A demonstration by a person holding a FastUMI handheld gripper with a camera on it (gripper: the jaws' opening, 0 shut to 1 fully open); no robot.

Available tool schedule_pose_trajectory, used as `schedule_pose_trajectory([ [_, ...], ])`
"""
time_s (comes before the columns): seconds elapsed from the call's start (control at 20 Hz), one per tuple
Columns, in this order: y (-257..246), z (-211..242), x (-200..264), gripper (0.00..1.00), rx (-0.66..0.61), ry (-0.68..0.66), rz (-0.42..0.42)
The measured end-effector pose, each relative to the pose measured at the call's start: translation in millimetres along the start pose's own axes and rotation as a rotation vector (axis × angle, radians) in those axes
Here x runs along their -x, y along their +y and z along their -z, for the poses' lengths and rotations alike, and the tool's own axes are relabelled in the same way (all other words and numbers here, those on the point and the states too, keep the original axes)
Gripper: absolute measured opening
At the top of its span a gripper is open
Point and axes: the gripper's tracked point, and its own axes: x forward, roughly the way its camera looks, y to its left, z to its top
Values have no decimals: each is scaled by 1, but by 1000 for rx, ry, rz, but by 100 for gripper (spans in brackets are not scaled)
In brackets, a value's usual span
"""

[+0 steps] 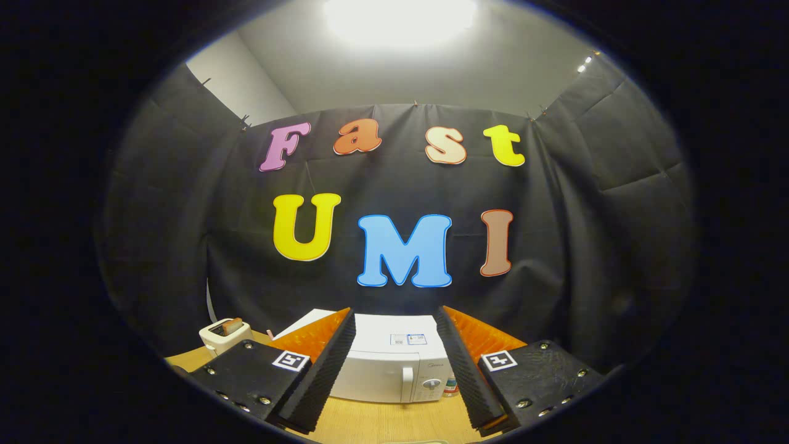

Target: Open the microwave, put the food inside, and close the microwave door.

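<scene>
A white microwave (394,364) stands on the wooden table (382,422) against the booth's back wall, seen between and beyond my fingers. Its door is closed, with a vertical handle (407,377) and a control dial (432,383) on its right side. My gripper (394,327) is open, held above the table and well short of the microwave, with nothing between its fingers. I cannot make out the food from here.
A white toaster (225,334) with a slice of bread in its slot stands on the table left of the microwave. A small bottle-like object (452,386) sits just right of the microwave. Black cloth walls close in the back and sides.
</scene>
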Motion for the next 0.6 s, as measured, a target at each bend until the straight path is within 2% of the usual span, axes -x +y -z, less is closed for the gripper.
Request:
schedule_pose_trajectory([
  [0.25, 0, 6, -3, 86, -13, 7, -1],
  [0.6, -9, 52, -25, 86, -29, 52, 1],
])
